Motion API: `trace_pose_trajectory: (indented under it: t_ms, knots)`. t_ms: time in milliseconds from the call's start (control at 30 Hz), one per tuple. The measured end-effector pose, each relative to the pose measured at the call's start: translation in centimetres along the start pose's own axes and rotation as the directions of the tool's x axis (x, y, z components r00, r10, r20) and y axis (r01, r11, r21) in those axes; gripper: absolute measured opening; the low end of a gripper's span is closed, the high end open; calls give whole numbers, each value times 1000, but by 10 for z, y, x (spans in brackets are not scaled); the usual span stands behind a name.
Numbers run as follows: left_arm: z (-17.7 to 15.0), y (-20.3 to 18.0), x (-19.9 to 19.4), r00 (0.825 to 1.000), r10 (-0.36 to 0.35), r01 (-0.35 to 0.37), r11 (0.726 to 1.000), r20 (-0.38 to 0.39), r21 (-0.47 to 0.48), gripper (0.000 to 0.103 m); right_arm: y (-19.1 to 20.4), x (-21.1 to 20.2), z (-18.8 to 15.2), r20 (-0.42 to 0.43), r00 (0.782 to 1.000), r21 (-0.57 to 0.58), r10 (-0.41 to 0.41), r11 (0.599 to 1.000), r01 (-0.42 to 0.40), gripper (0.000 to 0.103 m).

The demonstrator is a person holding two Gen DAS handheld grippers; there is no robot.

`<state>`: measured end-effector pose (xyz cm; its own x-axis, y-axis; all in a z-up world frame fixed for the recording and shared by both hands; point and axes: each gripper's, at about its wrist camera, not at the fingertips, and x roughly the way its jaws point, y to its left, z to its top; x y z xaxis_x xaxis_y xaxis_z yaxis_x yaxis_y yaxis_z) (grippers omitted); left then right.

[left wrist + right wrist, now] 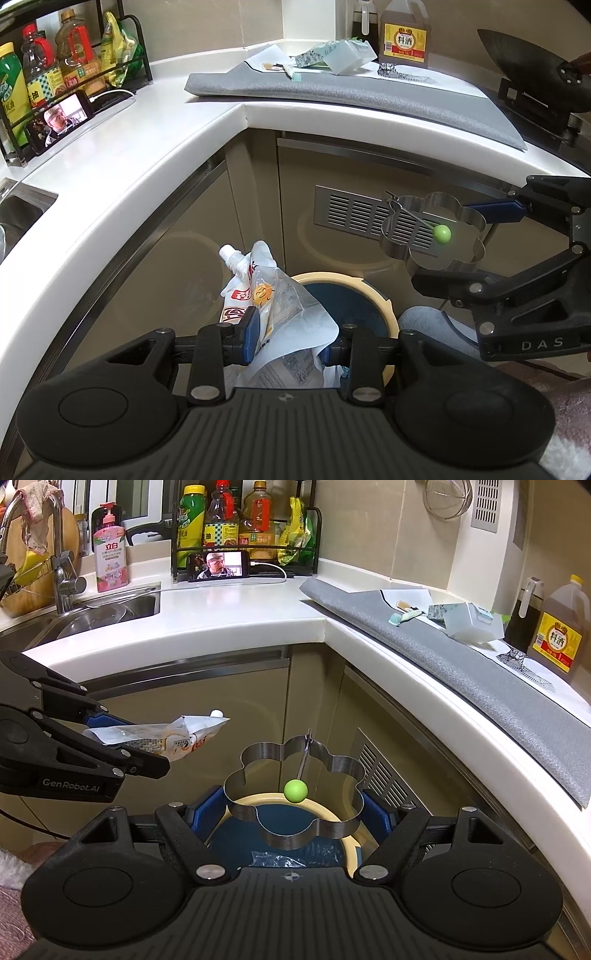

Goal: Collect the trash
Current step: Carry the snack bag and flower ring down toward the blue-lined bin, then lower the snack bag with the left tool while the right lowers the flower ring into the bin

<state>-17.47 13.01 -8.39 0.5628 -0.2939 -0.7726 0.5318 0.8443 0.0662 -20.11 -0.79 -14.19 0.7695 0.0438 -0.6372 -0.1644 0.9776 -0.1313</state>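
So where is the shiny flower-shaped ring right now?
The flower-shaped ring is clamped in the right gripper, hanging just above the open trash bin by the cabinets. The left gripper holds crumpled wrappers beside it.

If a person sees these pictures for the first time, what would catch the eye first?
Probably the flower-shaped metal ring with a green knob, clamped in the right gripper over the round bin. Next, the crumpled wrappers pinched in the left gripper, also above the bin. A lit phone leans on the rack on the counter behind.
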Motion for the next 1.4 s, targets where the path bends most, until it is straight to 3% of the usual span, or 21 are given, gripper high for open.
trace_pose_trajectory:
  t_ms: [633,1400]
  knots:
    - [3,3,9,1000,-22,22,1000,-22,19,35,-5,12,-1,-35,999,8,3,1000,-3,80]
    - [8,7,58,988,-55,55,998,-142,-2,35,-16,52,-10,-145,989,41,21,999,-15,81]
